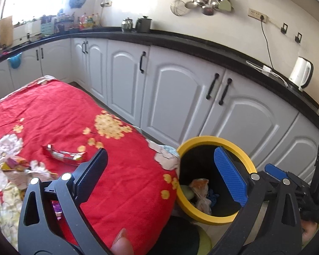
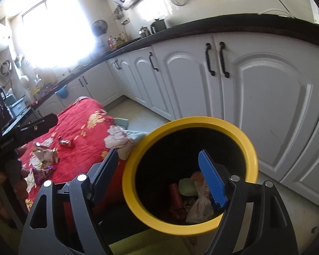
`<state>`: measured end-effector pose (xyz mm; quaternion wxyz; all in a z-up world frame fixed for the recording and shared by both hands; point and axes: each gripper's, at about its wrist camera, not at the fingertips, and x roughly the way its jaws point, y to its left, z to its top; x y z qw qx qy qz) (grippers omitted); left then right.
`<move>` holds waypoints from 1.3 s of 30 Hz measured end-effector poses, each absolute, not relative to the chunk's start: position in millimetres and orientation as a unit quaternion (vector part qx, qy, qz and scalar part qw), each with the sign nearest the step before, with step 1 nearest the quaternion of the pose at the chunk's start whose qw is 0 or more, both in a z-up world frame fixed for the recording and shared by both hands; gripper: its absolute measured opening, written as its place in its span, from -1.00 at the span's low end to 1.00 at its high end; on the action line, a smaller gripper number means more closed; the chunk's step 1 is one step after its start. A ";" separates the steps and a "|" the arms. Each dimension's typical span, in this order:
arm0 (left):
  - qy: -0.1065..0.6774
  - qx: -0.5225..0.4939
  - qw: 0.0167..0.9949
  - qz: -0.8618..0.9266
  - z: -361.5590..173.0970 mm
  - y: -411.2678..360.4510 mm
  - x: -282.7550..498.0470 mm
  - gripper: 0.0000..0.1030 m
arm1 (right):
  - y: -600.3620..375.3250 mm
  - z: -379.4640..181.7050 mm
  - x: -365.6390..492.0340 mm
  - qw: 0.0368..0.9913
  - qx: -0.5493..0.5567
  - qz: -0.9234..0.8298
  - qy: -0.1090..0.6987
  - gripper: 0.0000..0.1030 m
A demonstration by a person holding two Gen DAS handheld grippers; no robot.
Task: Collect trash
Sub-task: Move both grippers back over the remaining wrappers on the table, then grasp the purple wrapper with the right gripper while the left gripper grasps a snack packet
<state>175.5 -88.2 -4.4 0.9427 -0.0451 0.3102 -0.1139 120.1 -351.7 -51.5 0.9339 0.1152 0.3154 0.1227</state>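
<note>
you're partway there: the yellow bin (image 2: 190, 175) already has a few scraps inside. both the left gripper (image 1: 159, 176) and right gripper (image 2: 159, 180) hang spread and empty. left of the bin, wrappers (image 2: 45, 155) and a red packet (image 1: 63, 155) wait on the red cloth (image 1: 117, 170).

No print, label or number seems legible.

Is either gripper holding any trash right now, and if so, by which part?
Nothing is held. The left gripper and the right gripper both stand open and empty by the yellow-rimmed bin; wrappers lie on the red cloth.
</note>
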 end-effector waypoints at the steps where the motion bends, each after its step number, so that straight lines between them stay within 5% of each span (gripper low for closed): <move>1: 0.308 -0.046 0.944 -0.111 -3.0 -84.5 174.4 0.78 | -349.0 -50.7 119.8 0.934 0.114 0.125 0.315 0.46; 39: 0.285 -0.091 0.954 0.005 12.9 64.7 146.8 0.78 | -162.8 -29.6 99.2 0.902 0.014 0.291 0.318 0.64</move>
